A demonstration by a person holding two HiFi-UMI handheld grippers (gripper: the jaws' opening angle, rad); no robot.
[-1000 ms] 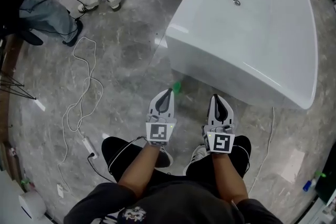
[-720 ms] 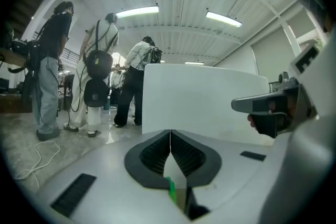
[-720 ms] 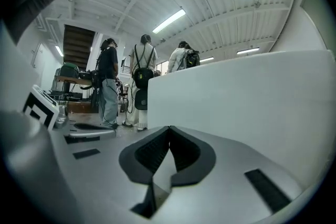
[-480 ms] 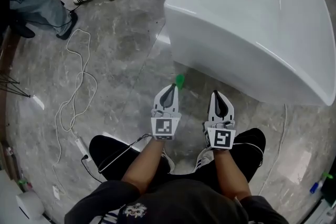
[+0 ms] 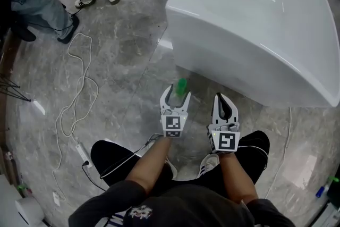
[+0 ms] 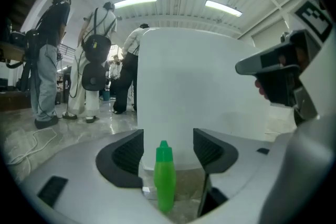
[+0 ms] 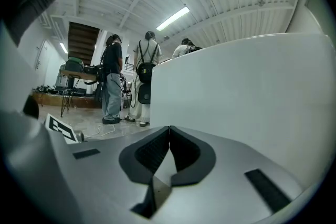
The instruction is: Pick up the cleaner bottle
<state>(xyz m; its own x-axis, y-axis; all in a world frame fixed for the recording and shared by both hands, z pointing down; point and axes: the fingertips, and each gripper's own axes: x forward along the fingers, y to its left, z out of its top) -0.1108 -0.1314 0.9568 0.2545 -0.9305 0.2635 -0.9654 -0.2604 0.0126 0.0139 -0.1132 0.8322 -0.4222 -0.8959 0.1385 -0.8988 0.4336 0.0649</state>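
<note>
Cleaner bottle [image 6: 164, 183] upright on floor [image 5: 117, 61], bathtub [image 5: 249, 34] wall just behind

I can read no word, brand or number anywhere on my feeds. The cleaner bottle [image 6: 164, 178] faces me plain green, with nothing printed that I can make out. The cubes [image 5: 172, 126] on the left claw [image 5: 178, 94] and right claw [image 5: 221, 98] carry only black-and-white square marker patterns, no letters. The pale print on the person's dark shirt [image 5: 175, 209] is too small to read
</note>
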